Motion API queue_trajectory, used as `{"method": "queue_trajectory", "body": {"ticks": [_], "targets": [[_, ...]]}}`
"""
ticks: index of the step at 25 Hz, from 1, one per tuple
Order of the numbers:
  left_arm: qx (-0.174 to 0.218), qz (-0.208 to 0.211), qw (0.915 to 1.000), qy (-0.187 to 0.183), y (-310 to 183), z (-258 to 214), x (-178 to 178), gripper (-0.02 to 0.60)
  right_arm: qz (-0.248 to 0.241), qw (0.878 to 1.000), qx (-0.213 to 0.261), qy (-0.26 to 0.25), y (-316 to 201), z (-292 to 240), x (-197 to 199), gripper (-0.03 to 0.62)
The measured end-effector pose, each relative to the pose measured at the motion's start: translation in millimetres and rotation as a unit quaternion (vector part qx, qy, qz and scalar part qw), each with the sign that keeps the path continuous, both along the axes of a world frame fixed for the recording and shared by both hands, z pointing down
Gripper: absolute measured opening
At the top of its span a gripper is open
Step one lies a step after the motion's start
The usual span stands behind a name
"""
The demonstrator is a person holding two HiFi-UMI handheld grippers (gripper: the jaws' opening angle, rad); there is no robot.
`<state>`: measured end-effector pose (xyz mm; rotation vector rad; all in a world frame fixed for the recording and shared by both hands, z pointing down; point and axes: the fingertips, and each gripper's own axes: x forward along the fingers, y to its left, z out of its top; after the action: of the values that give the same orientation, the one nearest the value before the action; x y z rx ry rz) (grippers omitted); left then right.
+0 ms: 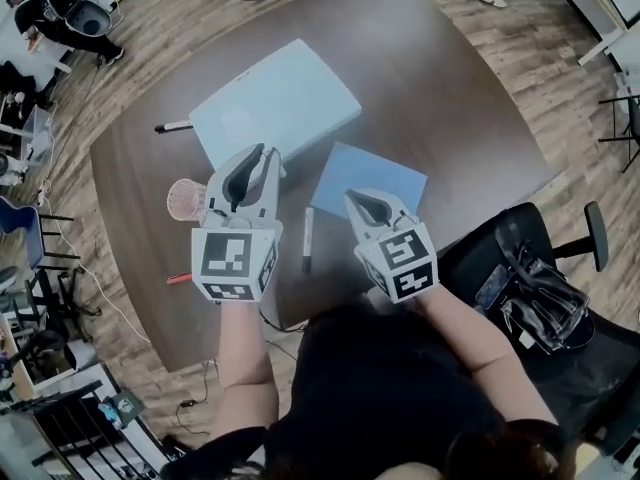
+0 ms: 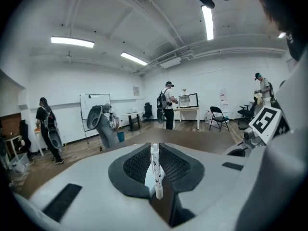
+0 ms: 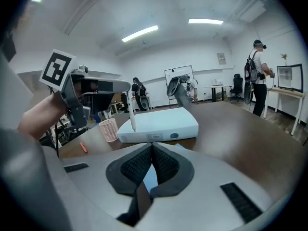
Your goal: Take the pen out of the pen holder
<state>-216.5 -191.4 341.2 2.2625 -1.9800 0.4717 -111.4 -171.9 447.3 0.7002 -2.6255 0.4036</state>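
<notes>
Left gripper (image 2: 155, 148): clenched on a white pen (image 2: 155, 170); both ribbed pads press its barrel.
Pen, place: lifted fully clear of the pen holder (image 1: 185, 200). In the head view it sits up and to the right of the holder, by the near edge of the white box (image 1: 275, 108).
Pen, long axis: upright, crosswise to the line the jaws point along. The right gripper view shows its lower end hanging free below the pads.
Pen holder: a pink mesh cup standing upright on the table (image 1: 450, 118), just left of the left gripper. Nothing shows above its rim.
Right gripper (image 3: 152, 146): pads closed on each other with nothing between them. It is farther from the pen holder than the left gripper and apart from the pen.
Loose items: a black-and-white pen (image 1: 307, 238) lies flat to the right of the holder, between the two grippers. An orange pen (image 1: 180, 279) lies on the holder's near side and a dark marker (image 1: 172, 127) on its far side.
Step, judged: the extraction looks done, and only the set-down seems left.
Deciding relation: the pen is vertical above a flat table and only the left hand has it. That wrist would likely have to tip the barrel level and lower it to the right of the holder, clear of the pen lying there.
</notes>
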Motion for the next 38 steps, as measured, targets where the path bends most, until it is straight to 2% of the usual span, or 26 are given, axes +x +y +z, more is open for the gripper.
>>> {"method": "queue_trajectory", "body": {"ticks": [4,9,17,22,27,33,36,38], "targets": [[-0.026,0.055,0.9975,-0.037,-17.8,21.1,36.8,0.075,0.036,0.999,-0.004,0.004,-11.7,5.6,25.7,0.018],[-0.069,0.12,0.9877,-0.073,-31.5,51.0,70.5,0.075,0.074,0.997,-0.011,0.011,-20.9,12.0,52.0,0.018],[-0.12,0.195,0.9623,-0.147,-43.1,95.4,123.4,0.075,0.12,0.992,-0.027,0.018,-28.4,24.7,89.6,0.018],[-0.123,0.25,0.9437,-0.179,-48.9,112.1,152.5,0.075,0.142,0.989,-0.03,0.024,-31.9,31.2,109.8,0.018],[-0.123,0.309,0.9273,-0.171,-54.7,129.8,187.7,0.075,0.163,0.986,-0.031,0.027,-36.2,35.1,124.7,0.018],[-0.142,0.346,0.9105,-0.177,-59.1,168.1,215.8,0.075,0.181,0.982,-0.035,0.03,-40.0,40.0,141.3,0.018],[-0.154,0.358,0.9062,-0.165,-59.6,184.8,225.7,0.075,0.188,0.981,-0.037,0.031,-41.4,42.4,147.7,0.018],[-0.163,0.359,0.9078,-0.143,-59.5,191.1,229.4,0.075,0.191,0.981,-0.035,0.031,-42.0,42.8,151.1,0.018]]}}
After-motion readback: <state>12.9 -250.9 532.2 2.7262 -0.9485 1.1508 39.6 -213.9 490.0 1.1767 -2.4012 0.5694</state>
